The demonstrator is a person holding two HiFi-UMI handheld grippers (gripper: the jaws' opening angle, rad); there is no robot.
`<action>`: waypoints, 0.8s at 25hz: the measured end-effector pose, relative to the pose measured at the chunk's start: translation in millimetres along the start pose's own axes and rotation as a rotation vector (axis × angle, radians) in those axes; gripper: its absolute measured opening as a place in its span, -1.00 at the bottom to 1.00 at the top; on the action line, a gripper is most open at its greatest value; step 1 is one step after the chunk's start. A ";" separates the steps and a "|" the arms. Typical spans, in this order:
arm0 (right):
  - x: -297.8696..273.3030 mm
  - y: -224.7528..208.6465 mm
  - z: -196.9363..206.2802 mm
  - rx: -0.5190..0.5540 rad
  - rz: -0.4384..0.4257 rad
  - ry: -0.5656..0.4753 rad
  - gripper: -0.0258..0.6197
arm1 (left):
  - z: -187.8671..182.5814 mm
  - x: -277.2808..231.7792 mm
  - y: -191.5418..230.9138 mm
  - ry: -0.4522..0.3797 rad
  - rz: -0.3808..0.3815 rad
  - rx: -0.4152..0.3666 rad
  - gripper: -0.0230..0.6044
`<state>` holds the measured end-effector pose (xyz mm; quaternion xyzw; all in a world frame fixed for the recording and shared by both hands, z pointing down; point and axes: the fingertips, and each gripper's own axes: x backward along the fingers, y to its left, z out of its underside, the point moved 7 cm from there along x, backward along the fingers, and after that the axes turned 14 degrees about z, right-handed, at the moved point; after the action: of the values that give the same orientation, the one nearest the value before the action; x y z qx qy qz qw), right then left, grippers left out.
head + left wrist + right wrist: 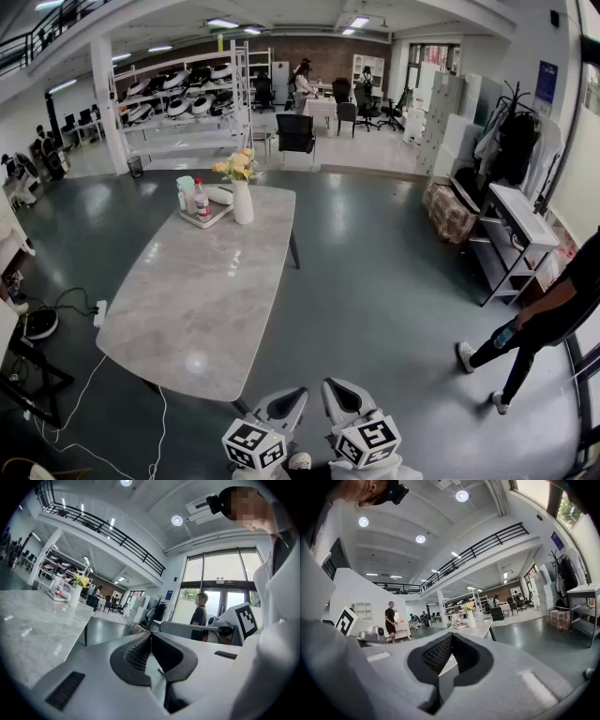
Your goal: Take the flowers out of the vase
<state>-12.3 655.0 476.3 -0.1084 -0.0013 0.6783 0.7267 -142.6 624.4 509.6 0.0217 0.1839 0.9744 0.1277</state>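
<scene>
A bunch of yellow and pale flowers (236, 166) stands in a slim white vase (243, 202) at the far end of the marble table (202, 300). Both grippers hang low at the near end, off the table and far from the vase. My left gripper (284, 403) and my right gripper (340, 396) sit side by side, each shut with nothing between the jaws. In the left gripper view the shut gripper (151, 634) points past the table edge, with the flowers (82, 580) small at far left. The right gripper view shows the shut gripper (452, 637) and the flowers (468, 606) far ahead.
Beside the vase a tray (204, 219) holds a bottle and a cup. A person (534, 328) stands on the floor at right near a white shelf unit (511, 234). A black chair (296, 133) is beyond the table. Cables (84, 309) lie at left.
</scene>
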 end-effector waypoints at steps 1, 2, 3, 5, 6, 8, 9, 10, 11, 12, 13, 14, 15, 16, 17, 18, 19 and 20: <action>-0.2 -0.2 0.6 0.001 -0.002 0.000 -0.92 | 0.4 0.0 -0.2 0.001 -0.001 -0.001 -0.90; -0.6 -0.4 1.3 0.002 -0.004 0.001 -0.92 | 0.9 -0.1 -0.3 0.002 -0.001 -0.003 -0.90; -1.1 -0.3 2.1 0.003 -0.005 0.002 -0.92 | 1.3 -0.2 -0.1 0.003 0.000 -0.004 -0.90; -2.6 1.0 3.9 0.000 -0.005 0.007 -0.92 | 1.7 -0.3 1.0 0.006 0.004 -0.006 -0.90; -3.3 2.2 4.6 -0.002 -0.006 0.010 -0.92 | 1.5 0.1 1.5 0.007 0.007 -0.006 -0.90; -4.6 4.5 5.2 -0.007 -0.009 0.015 -0.92 | 1.2 1.3 2.4 0.008 0.010 -0.002 -0.90; -5.3 5.2 5.3 -0.012 -0.011 0.014 -0.92 | 1.3 1.9 2.9 0.008 0.011 0.001 -0.90; -6.2 5.8 5.5 -0.017 -0.013 0.012 -0.92 | 1.7 2.6 3.8 0.008 0.012 0.006 -0.90; -7.2 6.7 6.0 -0.024 -0.014 0.011 -0.92 | 2.3 3.5 5.0 0.008 0.013 0.010 -0.90; -8.4 7.9 6.8 -0.029 -0.012 0.011 -0.92 | 2.9 4.7 6.5 0.008 0.012 0.013 -0.90; -9.5 9.4 8.1 -0.031 -0.011 0.012 -0.92 | 3.7 6.1 8.3 0.008 0.012 0.015 -0.90; -10.3 11.0 9.8 -0.031 -0.010 0.015 -0.92 | 4.4 7.7 9.8 0.007 0.012 0.016 -0.90; -10.6 12.8 11.4 -0.030 -0.010 0.017 -0.92 | 5.0 9.2 11.0 0.006 0.011 0.017 -0.90; -10.3 14.3 12.9 -0.029 -0.009 0.018 -0.92 | 5.3 10.5 11.6 0.005 0.012 0.017 -0.90; -9.5 15.4 13.8 -0.030 -0.007 0.019 -0.92 | 5.7 11.0 11.7 0.005 0.013 0.018 -0.90; -8.7 15.4 14.2 -0.031 -0.004 0.019 -0.92 | 6.1 10.5 11.4 0.006 0.014 0.018 -0.90; -8.1 14.5 14.2 -0.033 -0.001 0.020 -0.92 | 6.6 8.9 11.0 0.009 0.017 0.020 -0.90; -7.8 12.8 14.0 -0.035 0.002 0.021 -0.92 | 7.1 6.7 10.3 0.012 0.020 0.022 -0.90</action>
<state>-27.6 650.2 489.1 -0.1284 -0.0055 0.6777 0.7240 -151.0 619.3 520.0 0.0189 0.1950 0.9737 0.1165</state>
